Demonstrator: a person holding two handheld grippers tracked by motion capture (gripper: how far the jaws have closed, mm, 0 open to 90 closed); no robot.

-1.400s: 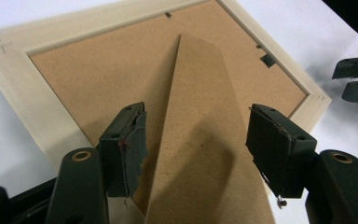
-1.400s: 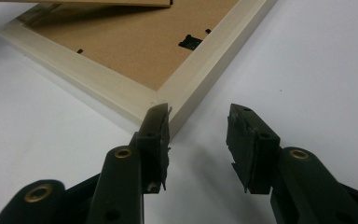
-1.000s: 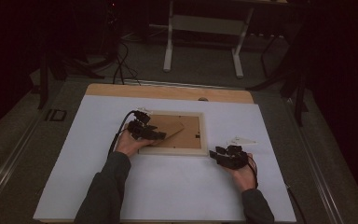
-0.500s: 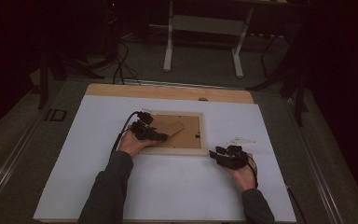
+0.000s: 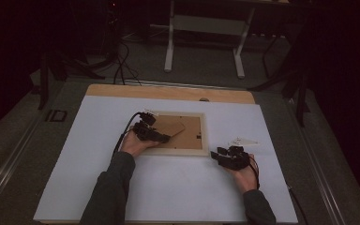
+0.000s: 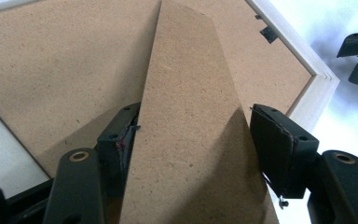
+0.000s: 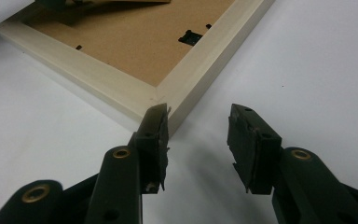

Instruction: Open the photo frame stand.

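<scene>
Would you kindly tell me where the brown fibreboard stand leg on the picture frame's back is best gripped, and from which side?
Grip the brown fibreboard stand leg across its wide part, by its two long edges, coming from the frame's left end along the leg. It slopes up off the backing board, leaving both edges free, and the left gripper already straddles it there.
</scene>
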